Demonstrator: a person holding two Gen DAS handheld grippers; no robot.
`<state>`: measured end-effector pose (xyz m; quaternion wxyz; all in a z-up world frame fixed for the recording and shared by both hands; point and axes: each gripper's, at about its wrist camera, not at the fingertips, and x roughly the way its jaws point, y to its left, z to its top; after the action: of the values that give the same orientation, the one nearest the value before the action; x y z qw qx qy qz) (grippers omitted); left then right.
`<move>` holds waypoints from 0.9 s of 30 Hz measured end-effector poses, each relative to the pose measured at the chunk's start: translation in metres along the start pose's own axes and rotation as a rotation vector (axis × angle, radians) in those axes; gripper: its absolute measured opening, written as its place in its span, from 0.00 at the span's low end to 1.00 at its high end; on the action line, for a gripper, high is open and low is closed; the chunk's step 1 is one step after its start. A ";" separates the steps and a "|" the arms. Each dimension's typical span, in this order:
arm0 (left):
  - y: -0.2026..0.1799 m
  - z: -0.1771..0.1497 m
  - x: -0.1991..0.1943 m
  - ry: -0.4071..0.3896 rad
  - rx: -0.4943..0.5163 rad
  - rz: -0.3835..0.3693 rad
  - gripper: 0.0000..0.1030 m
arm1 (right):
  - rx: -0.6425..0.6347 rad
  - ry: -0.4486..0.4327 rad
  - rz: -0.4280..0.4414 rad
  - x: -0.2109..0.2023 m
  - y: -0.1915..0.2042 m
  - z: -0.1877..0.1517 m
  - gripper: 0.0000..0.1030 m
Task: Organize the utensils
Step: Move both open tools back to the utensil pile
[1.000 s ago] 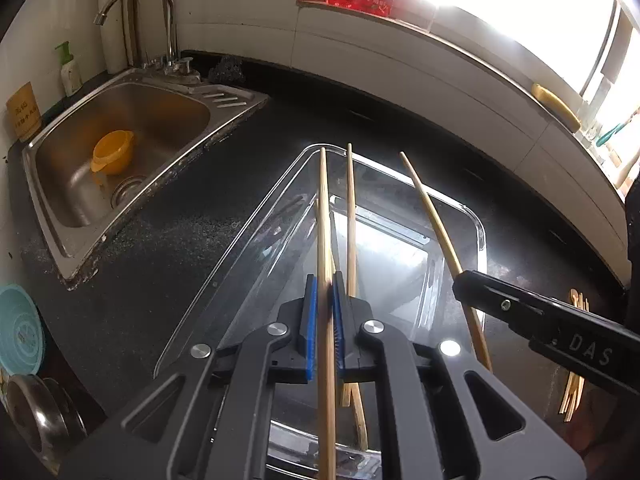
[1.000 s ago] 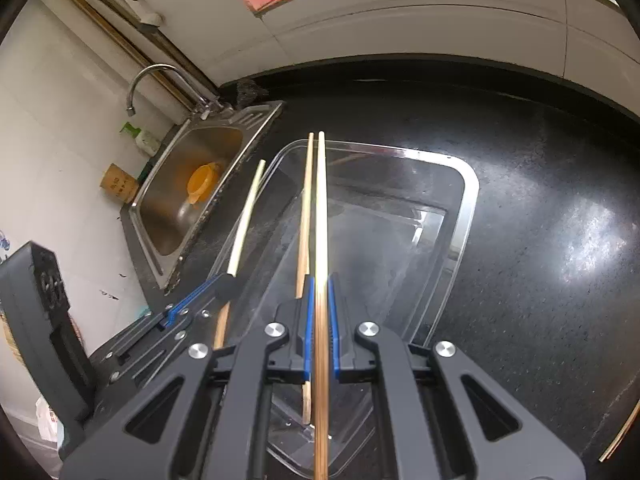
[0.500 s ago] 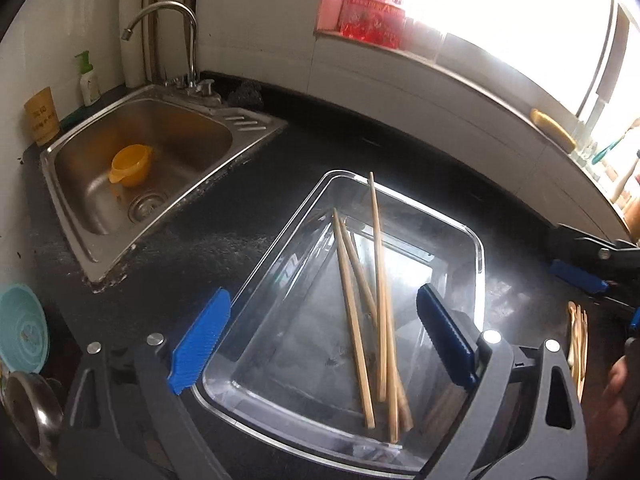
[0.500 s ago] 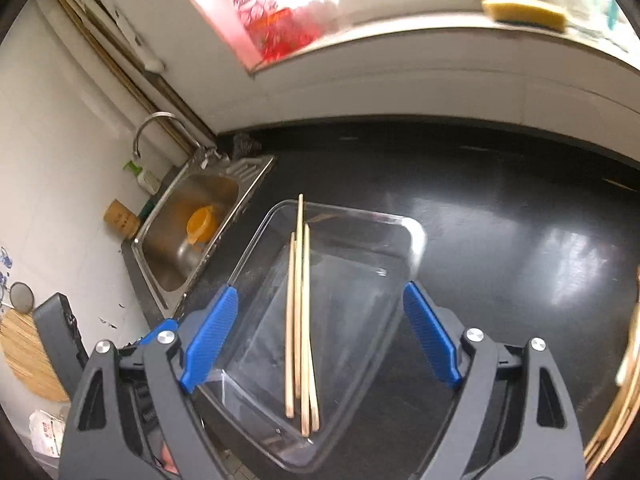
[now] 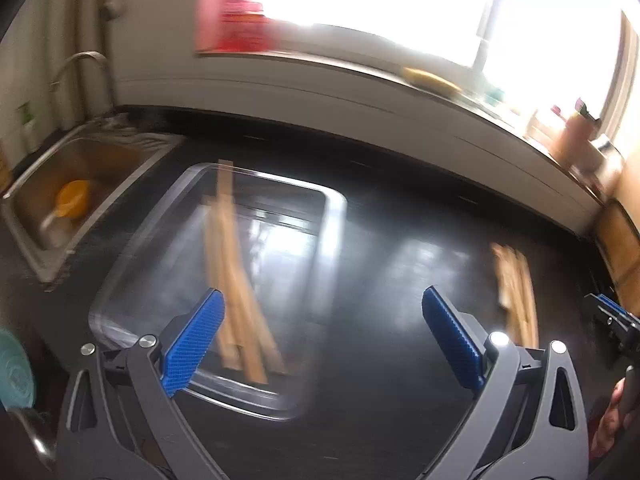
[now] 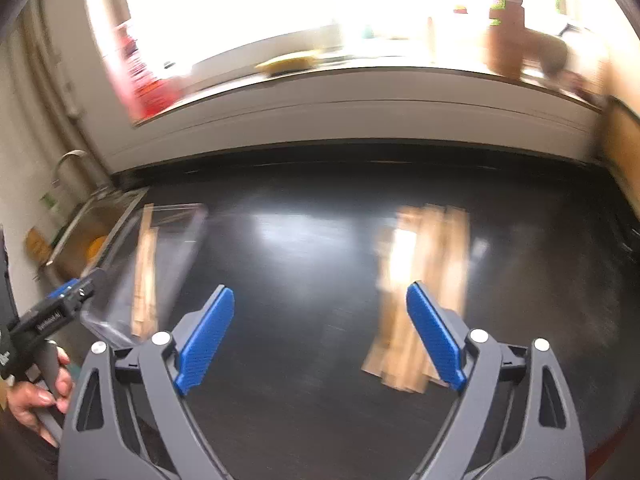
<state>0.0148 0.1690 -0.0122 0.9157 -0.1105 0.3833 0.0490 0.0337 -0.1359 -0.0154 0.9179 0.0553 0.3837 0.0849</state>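
A clear plastic tray [image 5: 332, 248] sits on the black counter with several wooden chopsticks [image 5: 232, 280] lying in it; it also shows at the left of the right wrist view [image 6: 188, 232]. A loose pile of chopsticks [image 6: 424, 280] lies on the counter to the right, also seen in the left wrist view [image 5: 516, 292]. My left gripper [image 5: 320, 340] is open and empty, above the tray's near right edge. My right gripper [image 6: 320, 340] is open and empty, just left of the loose pile. Both views are motion-blurred.
A steel sink [image 5: 52, 208] with an orange cup [image 5: 72, 198] and a tap [image 5: 86, 76] lies at the left. A white tiled ledge [image 6: 360, 100] with a red packet [image 5: 236, 4] and a yellow sponge [image 6: 288, 65] runs along the back. A teal plate [image 5: 14, 372] sits at the near left.
A second ago each gripper was shut on a chopstick over the tray. Both opened, the chopsticks dropped into the tray, and both grippers have swung right toward the loose pile.
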 end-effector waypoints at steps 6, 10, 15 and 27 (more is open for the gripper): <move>-0.087 -0.021 0.013 0.037 0.119 -0.089 0.94 | 0.091 -0.032 -0.111 -0.031 -0.067 -0.027 0.83; -0.130 -0.032 0.017 0.055 0.196 -0.118 0.94 | 0.136 -0.036 -0.138 -0.042 -0.099 -0.038 0.83; -0.155 -0.034 0.024 0.059 0.236 -0.114 0.94 | 0.144 -0.040 -0.137 -0.043 -0.113 -0.039 0.83; -0.198 -0.023 0.110 0.114 0.360 -0.062 0.94 | 0.142 0.042 -0.143 0.012 -0.132 -0.018 0.83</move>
<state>0.1105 -0.0281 -0.0733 0.8985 0.0405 0.4337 -0.0548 0.0443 -0.2621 -0.0582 0.9072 0.0908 0.4108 -0.0070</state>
